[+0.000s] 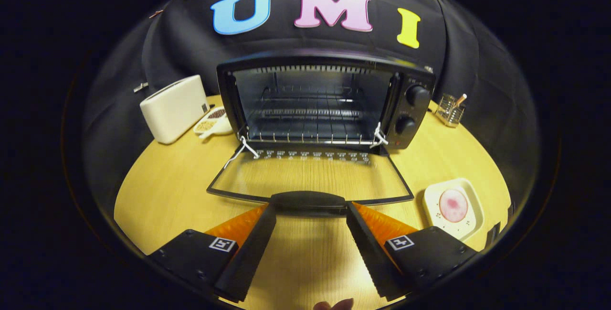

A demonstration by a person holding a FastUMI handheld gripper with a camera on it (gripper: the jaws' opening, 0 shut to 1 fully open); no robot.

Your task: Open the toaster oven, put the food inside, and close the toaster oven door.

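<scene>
The black toaster oven [324, 104] stands at the back of the wooden table with its glass door [310, 176] folded down flat toward me. Wire racks show inside the open cavity. The door's black handle [308, 201] lies right between my fingertips. My gripper [309, 210] is open wide, one finger at each end of the handle, and I cannot tell whether they touch it. The food, a round pink piece [453, 205], rests on a white square plate [470, 226] to the right of my right finger, beside the door.
A white toaster [174, 108] stands left of the oven, with a small white dish of seeds [212, 121] next to it. A clear glass holder [450, 109] sits right of the oven. The oven's two knobs [415, 95] are on its right panel.
</scene>
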